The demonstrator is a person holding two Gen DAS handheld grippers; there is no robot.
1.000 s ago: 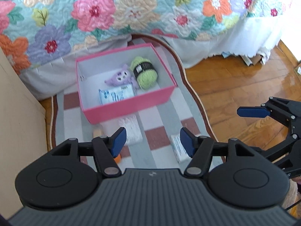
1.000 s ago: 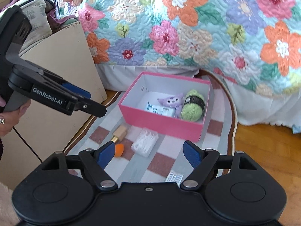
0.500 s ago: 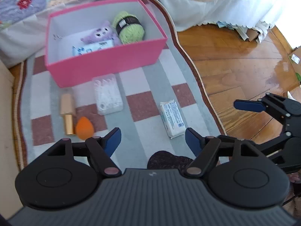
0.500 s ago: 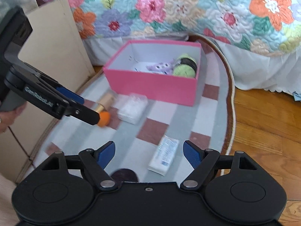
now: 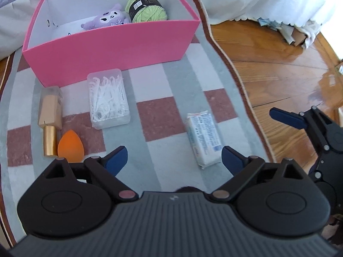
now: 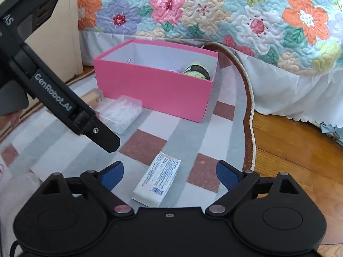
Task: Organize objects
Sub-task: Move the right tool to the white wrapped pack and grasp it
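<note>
A pink box [image 5: 111, 42] [image 6: 154, 85] on a checked rug holds green yarn [image 5: 148, 8] and a purple plush [image 5: 107, 18]. In front of it lie a clear case of floss picks [image 5: 108, 98] [image 6: 121, 112], a beige and gold bottle [image 5: 50, 115], an orange sponge [image 5: 69, 146] and a white tissue pack [image 5: 203, 138] [image 6: 157, 181]. My left gripper [image 5: 174, 160] is open and empty above the rug, near the tissue pack. My right gripper [image 6: 169, 174] is open and empty, low over the tissue pack, which lies between its fingers.
The rug [image 5: 169, 85] ends at a wood floor [image 5: 278, 68] on the right. A bed with a floral quilt [image 6: 214, 10] stands behind the box. A beige cabinet [image 6: 70, 32] stands at the left. The left gripper's body [image 6: 53, 98] crosses the right wrist view.
Both grippers have come down and forward towards the rug. The tissue pack now lies between the right gripper's fingers. Both stay open.
</note>
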